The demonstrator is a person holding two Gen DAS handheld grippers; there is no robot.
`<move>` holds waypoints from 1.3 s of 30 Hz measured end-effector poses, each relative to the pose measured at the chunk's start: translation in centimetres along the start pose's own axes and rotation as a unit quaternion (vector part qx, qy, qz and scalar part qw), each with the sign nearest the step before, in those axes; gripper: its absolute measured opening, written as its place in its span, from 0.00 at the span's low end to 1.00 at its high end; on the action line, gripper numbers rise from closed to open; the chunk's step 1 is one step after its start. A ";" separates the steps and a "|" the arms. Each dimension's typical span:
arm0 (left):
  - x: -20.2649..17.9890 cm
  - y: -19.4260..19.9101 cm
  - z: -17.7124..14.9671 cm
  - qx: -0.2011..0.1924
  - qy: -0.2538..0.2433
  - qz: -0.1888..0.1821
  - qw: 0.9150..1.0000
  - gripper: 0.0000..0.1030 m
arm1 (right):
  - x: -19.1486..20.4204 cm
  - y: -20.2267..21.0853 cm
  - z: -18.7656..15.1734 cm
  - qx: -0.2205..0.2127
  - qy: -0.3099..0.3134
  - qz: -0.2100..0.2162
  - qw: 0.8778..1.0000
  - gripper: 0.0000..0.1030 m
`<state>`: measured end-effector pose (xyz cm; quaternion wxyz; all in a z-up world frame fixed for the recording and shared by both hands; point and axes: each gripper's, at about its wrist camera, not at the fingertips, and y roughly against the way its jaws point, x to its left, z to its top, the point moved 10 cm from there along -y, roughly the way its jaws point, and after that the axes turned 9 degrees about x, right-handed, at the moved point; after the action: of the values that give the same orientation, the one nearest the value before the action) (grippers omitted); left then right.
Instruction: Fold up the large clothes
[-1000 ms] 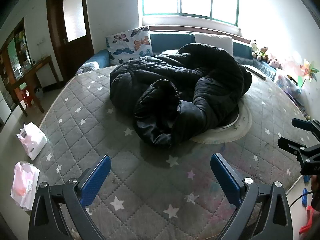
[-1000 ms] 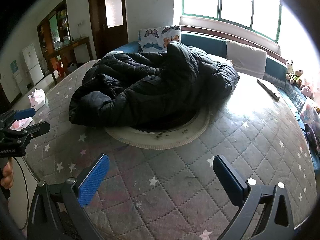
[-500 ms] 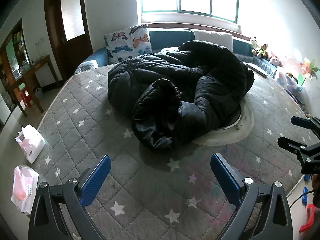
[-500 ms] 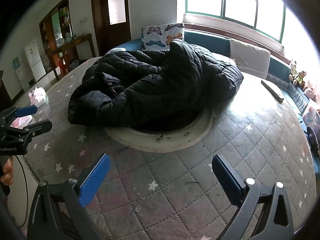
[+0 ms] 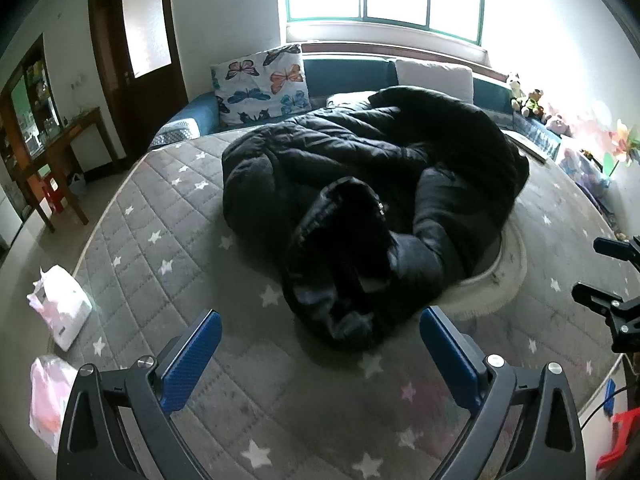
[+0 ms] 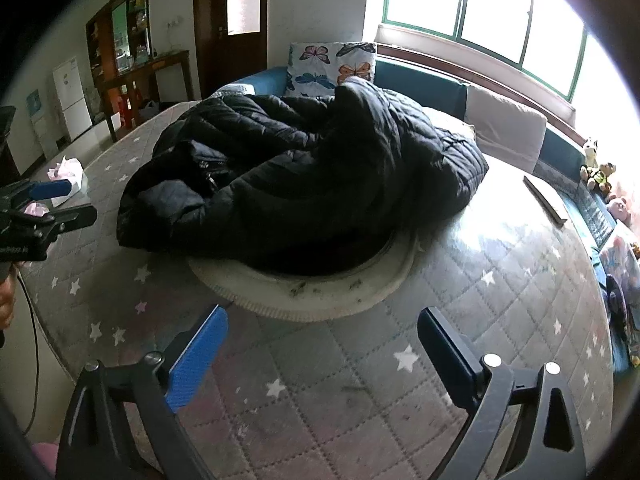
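A large black puffer coat (image 5: 372, 200) lies crumpled in a heap in the middle of the grey star-patterned mattress (image 5: 168, 240). In the right wrist view the coat (image 6: 304, 184) sits partly on a round white mat (image 6: 320, 300). My left gripper (image 5: 320, 328) is open and empty, just short of the coat's near edge. My right gripper (image 6: 322, 332) is open and empty, over the mattress in front of the mat. Each gripper shows at the edge of the other's view: the right one (image 5: 600, 276), the left one (image 6: 60, 204).
A butterfly pillow (image 5: 260, 84) and a white cushion (image 5: 434, 76) lean on the blue headboard. Stuffed toys (image 5: 528, 100) sit at the right. White and pink bags (image 5: 60, 308) lie on the floor at the left. A dark flat bar (image 6: 544, 200) lies on the mattress.
Both grippers have moved forward toward the coat, which looks larger and nearer now. Both stay open. The coat has not moved.
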<state>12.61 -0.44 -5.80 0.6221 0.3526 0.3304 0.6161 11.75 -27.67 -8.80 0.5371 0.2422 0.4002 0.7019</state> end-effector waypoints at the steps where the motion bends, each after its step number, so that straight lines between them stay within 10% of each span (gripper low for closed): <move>1: 0.2 -0.1 0.6 -0.001 -0.001 0.000 1.000 0.99 | -0.2 0.0 0.5 -0.001 0.002 0.001 1.000 0.99; 18: -0.2 -9.7 8.5 0.058 -0.080 -0.065 0.993 0.77 | -2.6 -4.3 12.0 0.001 0.041 -0.022 0.999 0.89; 22: 0.2 -11.7 8.6 0.071 -0.101 -0.059 0.991 0.53 | -2.6 -7.3 14.4 0.011 0.045 -0.030 0.998 0.88; 25: -0.2 -12.7 8.4 0.074 -0.124 -0.053 0.988 0.16 | -3.5 -10.0 15.0 0.030 0.040 -0.059 0.997 0.57; 30: -2.3 -10.9 7.8 0.037 -0.172 -0.040 0.984 0.09 | -4.7 -9.0 14.0 0.029 0.011 -0.031 0.999 0.33; 39: -5.8 -2.9 4.8 -0.001 -0.202 -0.084 0.976 0.08 | -7.1 -1.9 10.2 0.000 -0.008 0.003 1.000 0.26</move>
<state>18.12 -6.32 -5.79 0.7255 0.4403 0.2261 0.4782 22.81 -31.11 -3.99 0.5380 0.2496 0.3949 0.7017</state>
